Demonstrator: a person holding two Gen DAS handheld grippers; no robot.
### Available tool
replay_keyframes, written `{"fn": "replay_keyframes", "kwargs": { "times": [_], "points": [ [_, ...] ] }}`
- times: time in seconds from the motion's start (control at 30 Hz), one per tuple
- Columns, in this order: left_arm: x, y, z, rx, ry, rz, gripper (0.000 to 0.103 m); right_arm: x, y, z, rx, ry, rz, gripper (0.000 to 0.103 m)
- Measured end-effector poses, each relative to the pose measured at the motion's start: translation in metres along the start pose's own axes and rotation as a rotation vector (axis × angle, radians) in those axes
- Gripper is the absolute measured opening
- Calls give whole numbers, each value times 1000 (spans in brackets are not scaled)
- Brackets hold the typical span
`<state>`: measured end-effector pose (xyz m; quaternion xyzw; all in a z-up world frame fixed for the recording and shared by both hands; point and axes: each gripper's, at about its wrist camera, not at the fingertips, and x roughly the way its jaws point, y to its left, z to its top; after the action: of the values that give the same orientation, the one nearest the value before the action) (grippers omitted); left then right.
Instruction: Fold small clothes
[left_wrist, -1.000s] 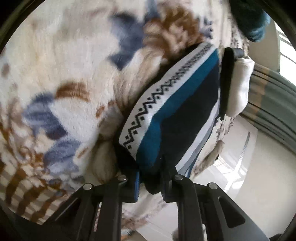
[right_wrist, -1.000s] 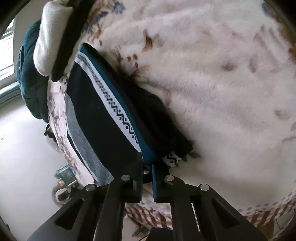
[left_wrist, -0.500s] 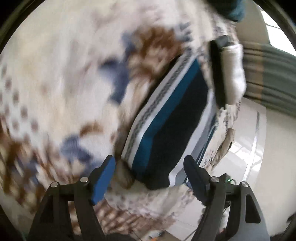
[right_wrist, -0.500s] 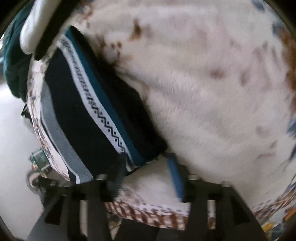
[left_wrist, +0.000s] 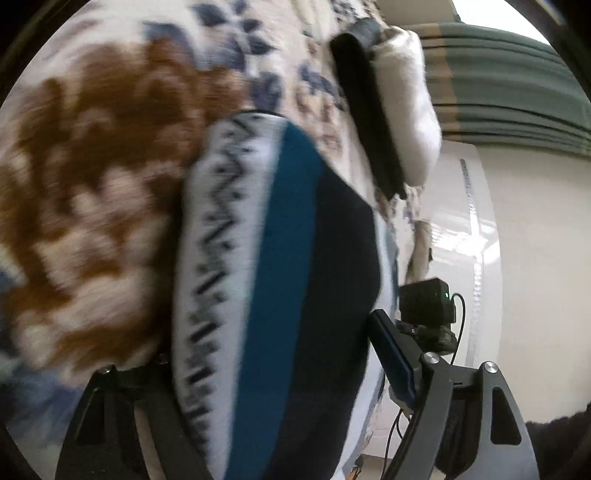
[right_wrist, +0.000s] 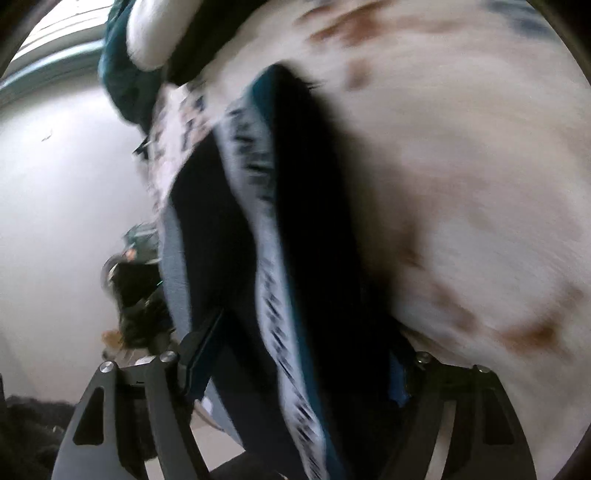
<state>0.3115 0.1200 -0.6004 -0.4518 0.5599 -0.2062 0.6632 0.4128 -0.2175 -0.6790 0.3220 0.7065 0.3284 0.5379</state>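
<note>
**A:** Where does the folded garment lie from the fingers?

**B:** Right between them, in both wrist views. It is a striped piece, dark navy with a teal band and a white patterned band, lying on the fleece blanket of the bed, close to the bed's edge where the floor shows beyond. Its long axis runs straight away from each camera, along the line the fingers point, so each pair straddles one short end.

**A:** Which hand is nearer?

**B:** I cannot rank them; both are hard up against it. The left gripper sits at one end, the right gripper at the other, and the cloth fills the gap in each view.

**A:** And the fingers themselves?

**B:** Both pairs have just been opening and now stand wide. On the left, the blue pad of one finger stands just beside the garment's navy edge, not pressing it; the other is hidden behind the cloth. On the right it is blurred, but the pads sit out at the flanks. Neither has hold of anything, as I judge it.

**A:** Anything else on the bed?

**B:** A black and white bundle farther along the same edge, well apart.
</note>
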Motion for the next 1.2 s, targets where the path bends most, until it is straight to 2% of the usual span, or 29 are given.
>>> {"fn": "replay_keyframes", "kwargs": {
  "times": [0.03,0.07,0.1,0.13,0.17,0.2,0.27,0.4,0.53,0.6,0.7,0.77,0.87,0.97,1.03,1.1,1.13,1.2],
  "points": [
    [0,-4,-1,6,-2,-6,69,3,5,2,-13,12,14,77],
    [-1,-6,-3,1,-1,-13,56,7,10,2,-27,20,15,75],
    [0,-7,-2,-14,2,-16,32,9,11,-1,-36,19,8,65],
    [-3,-8,-3,-35,-6,-31,30,10,14,-2,-37,10,-1,57],
    [-5,-10,-3,-52,-11,-35,29,9,14,-2,-22,-6,3,43],
    [-5,-16,-2,-67,-11,-36,28,2,11,-4,-2,-29,24,36],
    [-10,-26,3,-66,-10,-33,27,-9,12,-9,22,-65,56,32],
    [-17,-62,26,-33,-7,-44,26,-39,37,-19,23,-143,63,30],
    [-18,-121,69,63,-3,-40,26,-79,61,-17,17,-225,74,30],
    [-15,-154,98,117,-1,-42,26,-104,78,-3,5,-269,71,29],
    [-2,-202,153,191,-2,-33,26,-144,103,31,-19,-335,49,29],
    [13,-232,197,254,-11,-14,27,-170,120,66,-32,-382,21,29],
    [35,-256,260,308,-15,-2,27,-202,134,122,-39,-436,0,29],
    [59,-253,311,327,-2,44,28,-230,135,181,-21,-470,-33,29],
    [81,-245,339,325,17,119,29,-237,129,216,-8,-477,-80,29],
    [94,-236,353,328,41,182,29,-238,124,245,1,-464,-145,29],
    [100,-233,357,325,49,204,32,-223,130,266,9,-452,-176,29],
    [104,-231,363,308,56,213,34,-222,128,283,23,-438,-212,29]
  ]
}}
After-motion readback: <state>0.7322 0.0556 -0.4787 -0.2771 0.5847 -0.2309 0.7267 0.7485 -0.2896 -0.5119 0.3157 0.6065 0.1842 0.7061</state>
